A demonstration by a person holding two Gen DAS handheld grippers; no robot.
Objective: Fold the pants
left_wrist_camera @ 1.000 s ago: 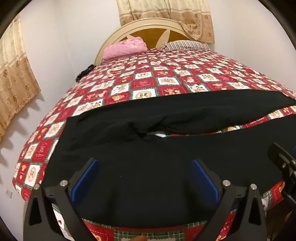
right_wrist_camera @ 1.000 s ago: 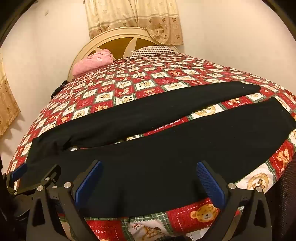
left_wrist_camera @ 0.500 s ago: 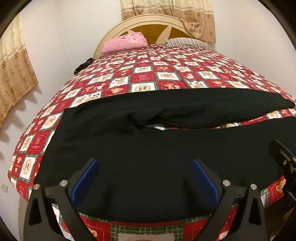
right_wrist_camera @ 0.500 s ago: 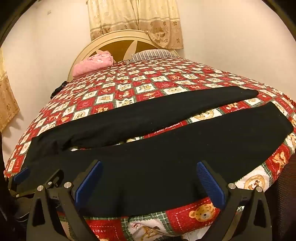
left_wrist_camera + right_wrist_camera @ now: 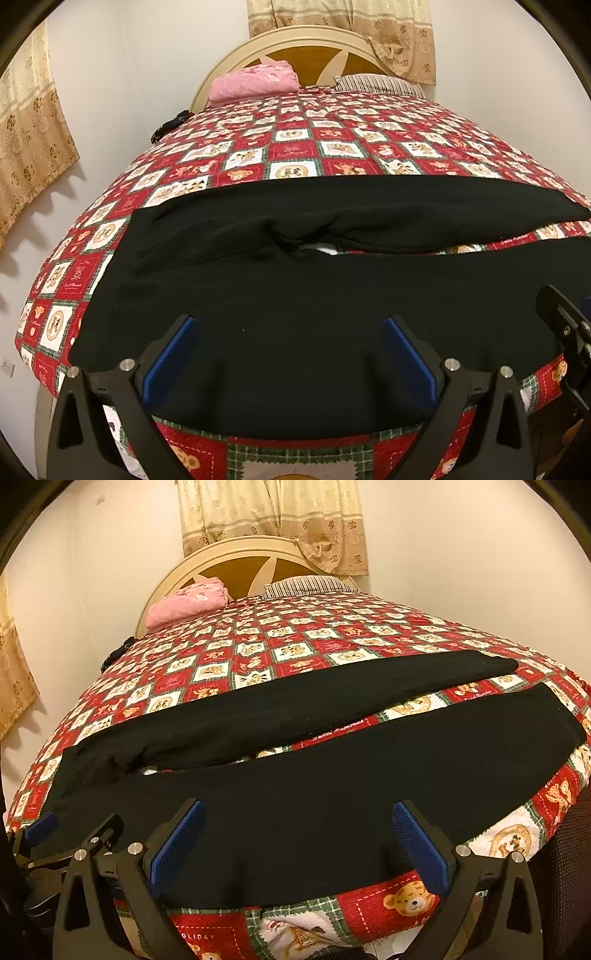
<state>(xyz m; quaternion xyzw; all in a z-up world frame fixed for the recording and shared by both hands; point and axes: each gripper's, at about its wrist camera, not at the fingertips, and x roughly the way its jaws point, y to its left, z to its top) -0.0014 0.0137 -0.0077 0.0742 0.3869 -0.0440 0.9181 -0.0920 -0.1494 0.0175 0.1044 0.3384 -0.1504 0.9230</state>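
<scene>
Black pants (image 5: 280, 306) (image 5: 332, 775) lie spread flat across the near end of the bed, waist to the left, both legs running right with a strip of bedspread showing between them. My left gripper (image 5: 286, 354) hovers open over the near leg by the waist end, nothing between its blue pads. My right gripper (image 5: 299, 838) is open too, above the near leg further right, close to the bed's front edge. The left gripper (image 5: 40, 829) shows at the left border of the right wrist view, and the right gripper's frame (image 5: 565, 325) shows at the right border of the left wrist view.
The bed carries a red patchwork bedspread (image 5: 295, 147) (image 5: 280, 653). A folded pink cloth (image 5: 255, 79) (image 5: 184, 603) and a striped pillow (image 5: 376, 83) (image 5: 306, 585) lie at the headboard (image 5: 236, 559). A small dark object (image 5: 168, 127) sits at the bed's left edge. Walls and curtains surround it.
Both cameras have risen and tipped a little, so the pants sit lower in view. The pants have not moved and both grippers remain open.
</scene>
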